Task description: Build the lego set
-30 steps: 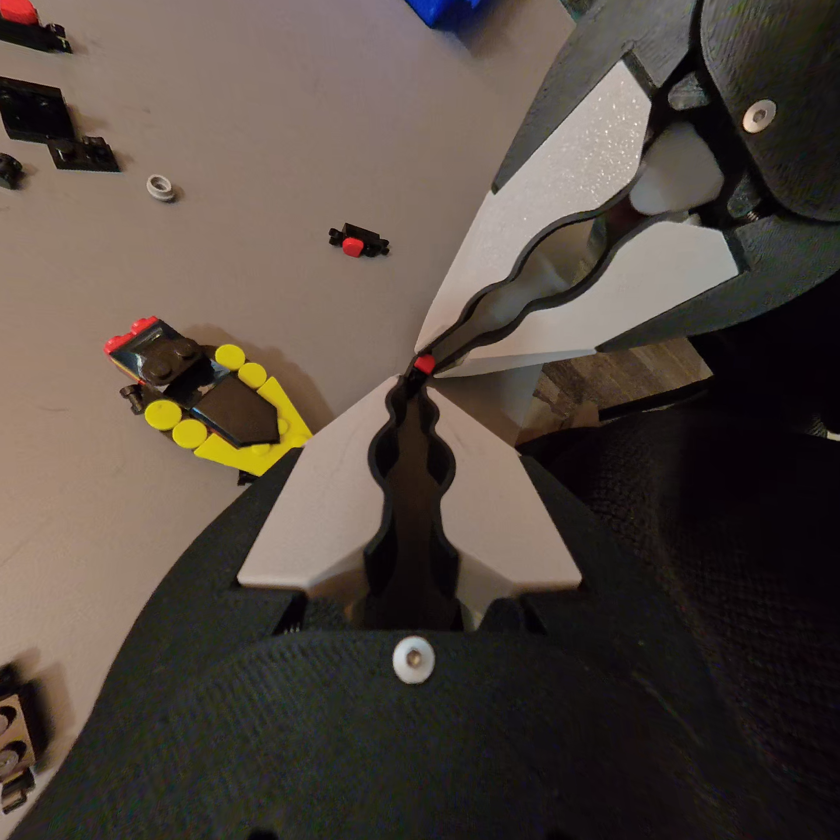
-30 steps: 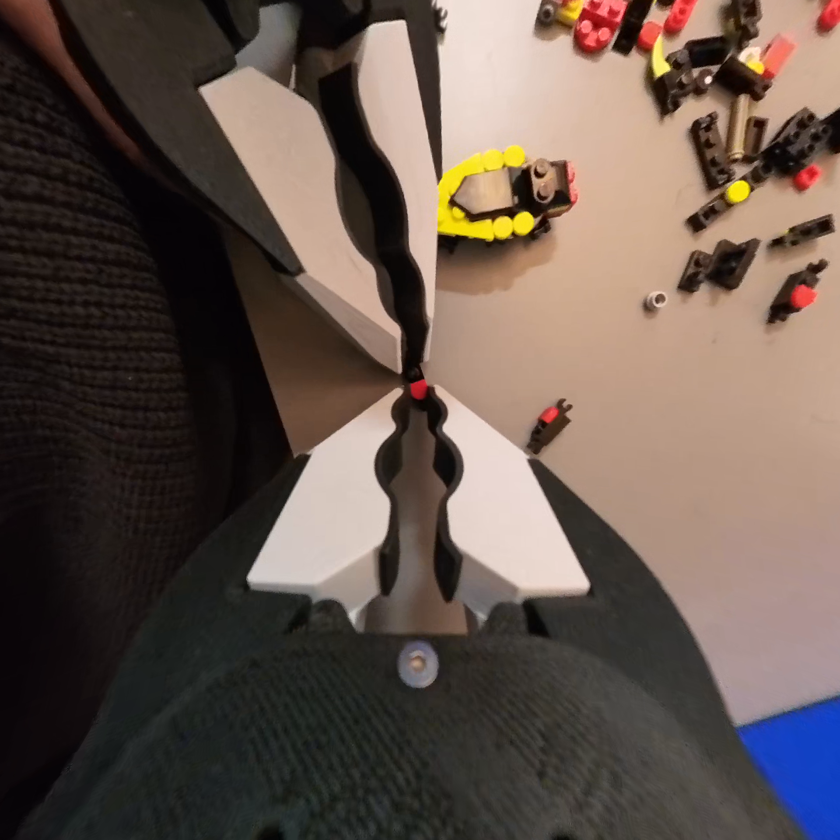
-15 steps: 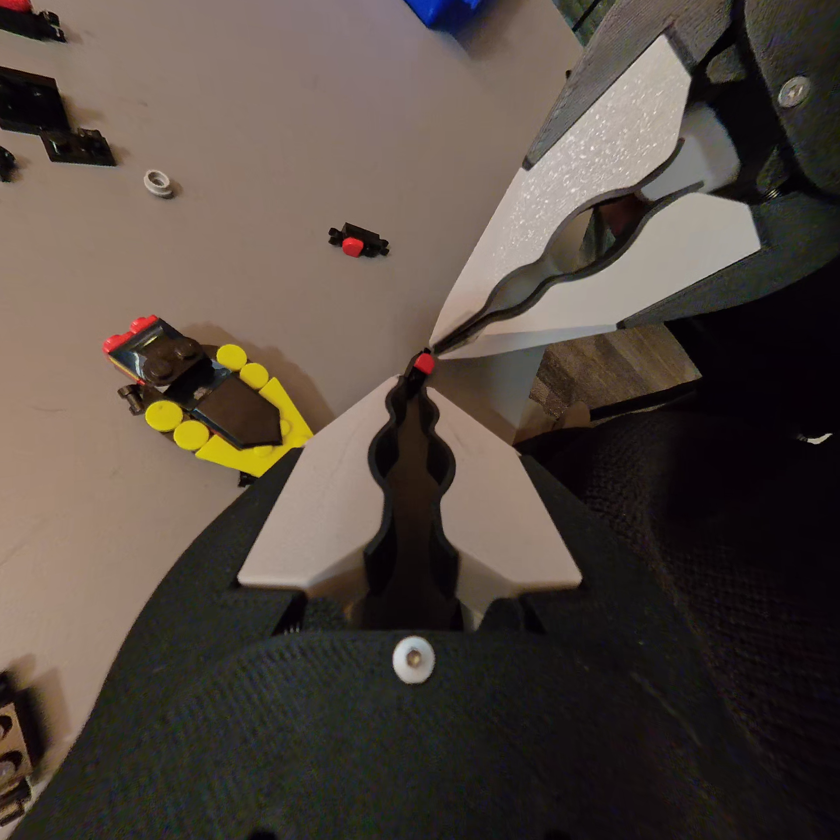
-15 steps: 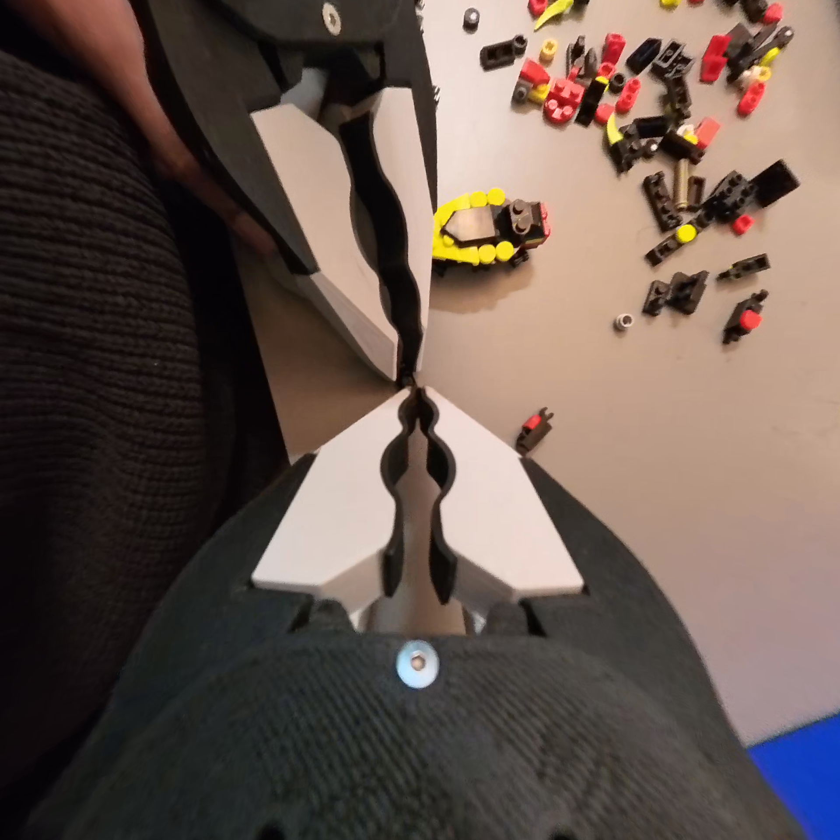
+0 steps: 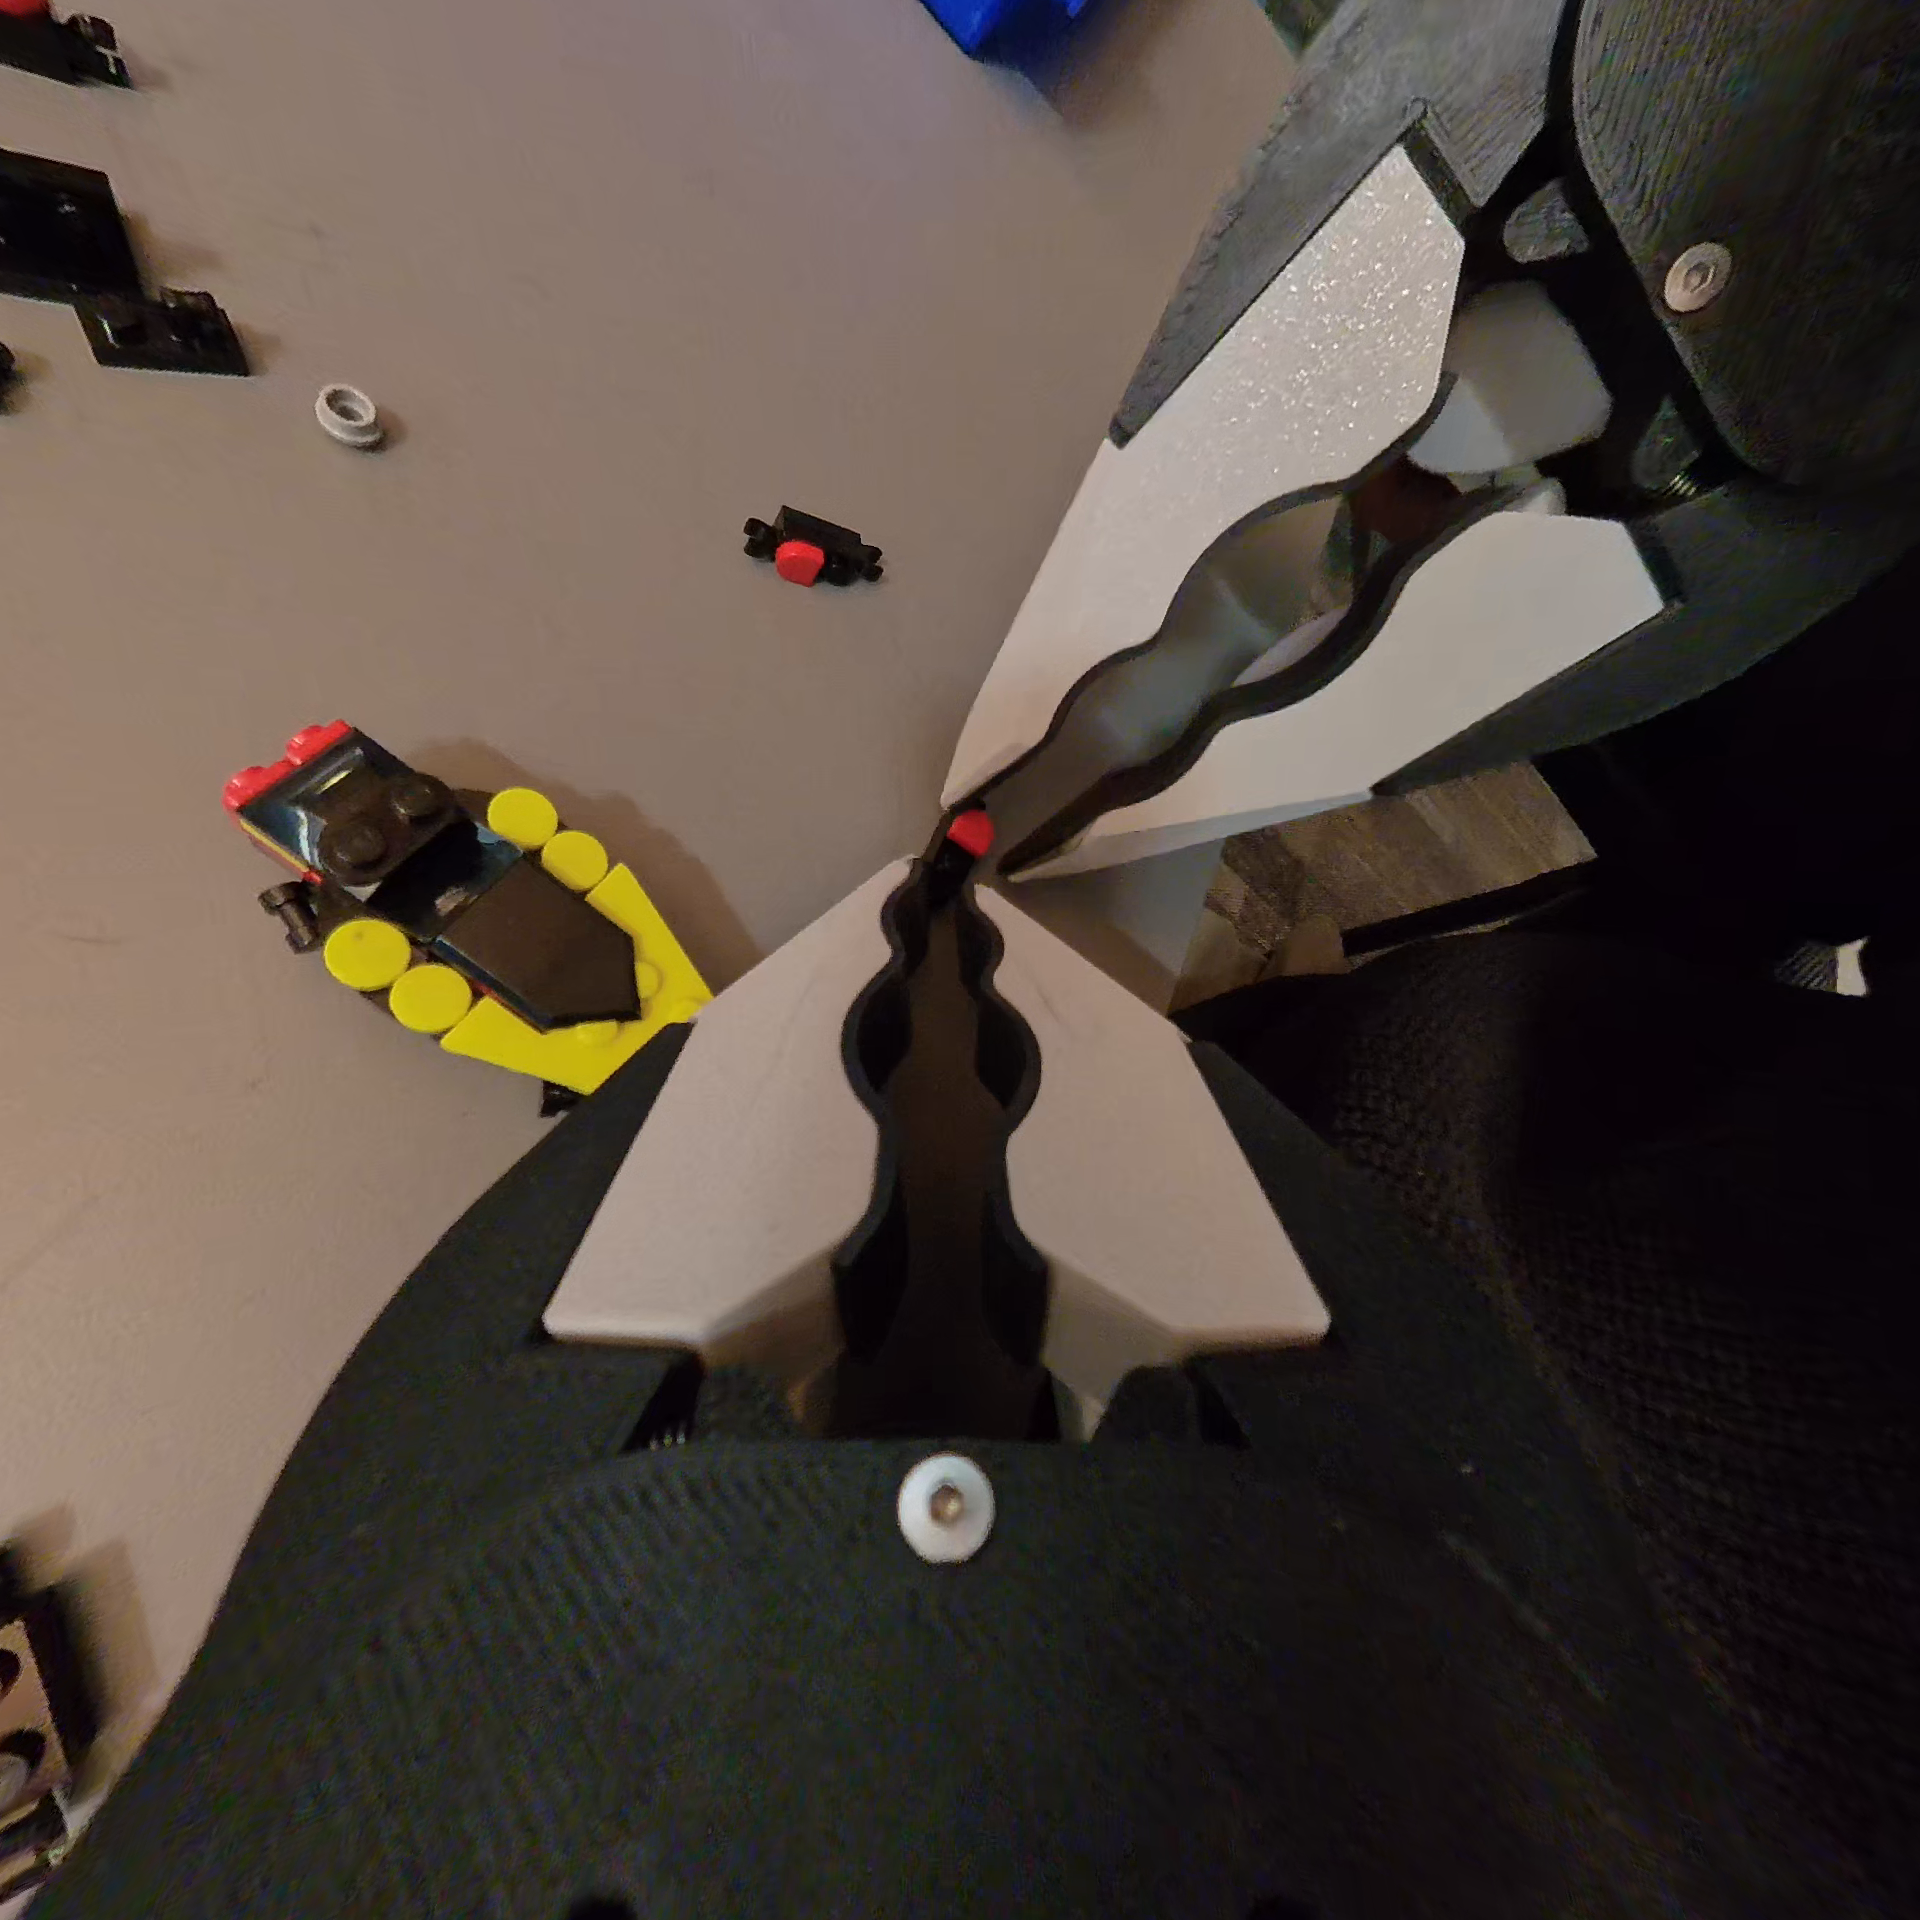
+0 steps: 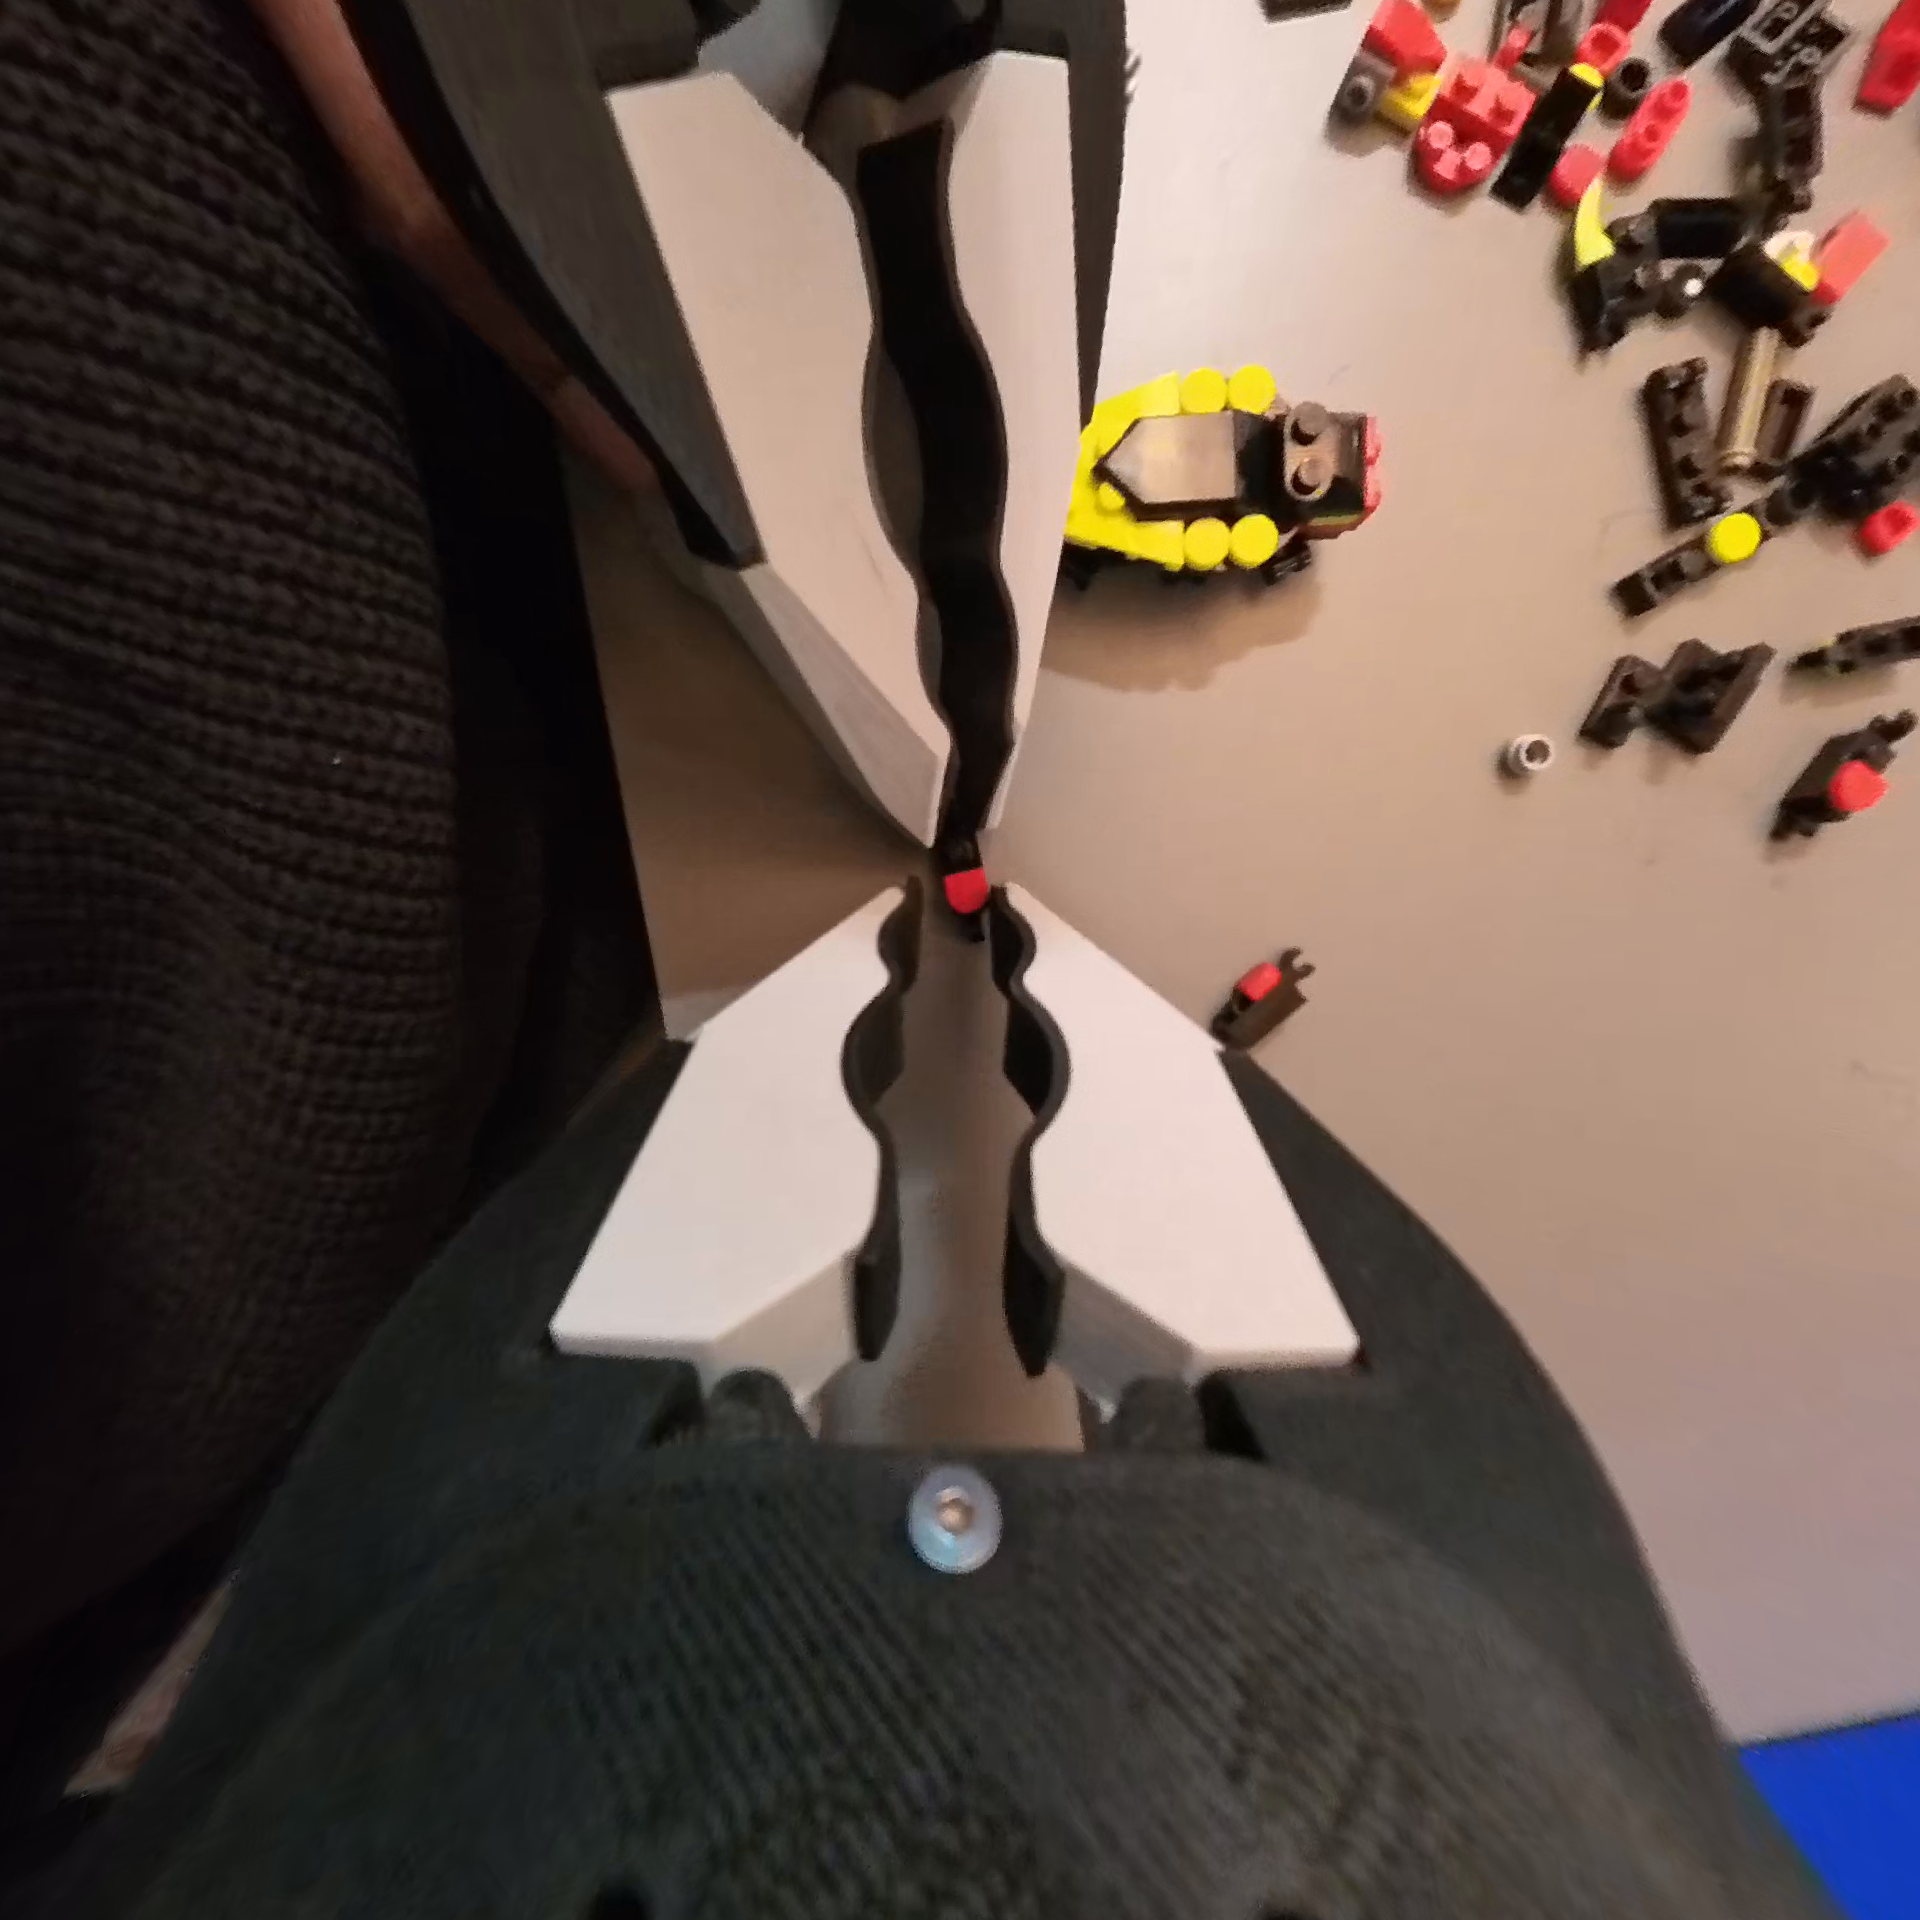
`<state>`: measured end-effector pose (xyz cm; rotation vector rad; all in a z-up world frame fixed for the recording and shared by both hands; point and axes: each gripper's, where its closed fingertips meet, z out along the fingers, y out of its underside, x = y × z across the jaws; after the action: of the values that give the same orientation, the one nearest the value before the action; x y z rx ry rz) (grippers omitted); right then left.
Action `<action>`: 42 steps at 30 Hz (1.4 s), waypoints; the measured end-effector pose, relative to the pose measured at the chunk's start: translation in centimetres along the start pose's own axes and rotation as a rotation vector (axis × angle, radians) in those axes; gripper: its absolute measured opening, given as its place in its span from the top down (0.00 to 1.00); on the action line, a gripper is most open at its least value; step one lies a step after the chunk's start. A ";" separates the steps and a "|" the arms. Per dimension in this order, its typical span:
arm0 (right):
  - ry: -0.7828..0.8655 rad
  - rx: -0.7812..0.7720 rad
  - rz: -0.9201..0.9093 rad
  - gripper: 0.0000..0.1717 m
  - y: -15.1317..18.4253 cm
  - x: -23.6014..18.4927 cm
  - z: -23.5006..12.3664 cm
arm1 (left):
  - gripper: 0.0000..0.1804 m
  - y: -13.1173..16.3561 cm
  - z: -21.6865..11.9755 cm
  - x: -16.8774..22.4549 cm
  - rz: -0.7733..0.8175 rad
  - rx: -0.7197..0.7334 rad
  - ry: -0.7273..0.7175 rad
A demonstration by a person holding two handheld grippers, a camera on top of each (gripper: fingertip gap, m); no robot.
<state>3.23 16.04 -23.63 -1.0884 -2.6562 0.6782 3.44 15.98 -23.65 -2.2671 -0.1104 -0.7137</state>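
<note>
At the very tips of the left gripper (image 5: 940, 878), clamped together on a tiny piece (image 5: 968, 831): black body pinched between the pads, red cap poking out beyond them. Held clear of the table (image 5: 623, 260), above its near edge.

Facing it tip to tip, the right gripper (image 6: 956, 900), jaws slightly apart. Fingertips set either side of the red cap. On the left side, a visible gap between pad and piece; on the right side, too close to tell whether touching. Not pressing from both sides, so not gripping.

To the left of the left gripper, near it on the table, a yellow-and-black model (image 5: 488, 914) lying flat. Farther ahead, a black clip (image 5: 810, 545) with a red stud, and beyond that a grey ring (image 5: 350, 414). Well off to the right of the right gripper, a heap of loose bricks (image 6: 1662, 208) in red, black and yellow. Close on that gripper's left, a dark knitted sleeve (image 6: 208, 727).

On handling, as a judgement: very little of the piece sits inside the left pads, so likely to pivot or pop out under a sideways push. Best to keep the left hold firm and motionless. Best to centre the right tips on the cap, so both pads meet it together and squarely. Best to avoid any twist between the two grippers while so close. If dropped, hard to spot among the black and red bits below.
</note>
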 end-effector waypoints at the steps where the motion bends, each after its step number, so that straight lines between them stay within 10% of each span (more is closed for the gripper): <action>1: -0.007 -0.003 -0.021 0.94 -0.1 0.0 0.0 | 0.99 0.0 0.0 0.0 0.002 -0.002 0.002; 14: -0.036 -0.052 -0.265 0.96 0.1 0.0 0.2 | 0.99 0.1 0.1 0.1 0.011 -0.007 0.002; 42: -0.082 -0.070 -0.106 1.00 0.1 0.2 -0.3 | 0.99 0.0 0.0 0.0 0.000 -0.007 0.006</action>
<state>3.25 16.30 -23.37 -0.9473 -2.8042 0.6265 3.44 16.01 -23.69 -2.2712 -0.1057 -0.7215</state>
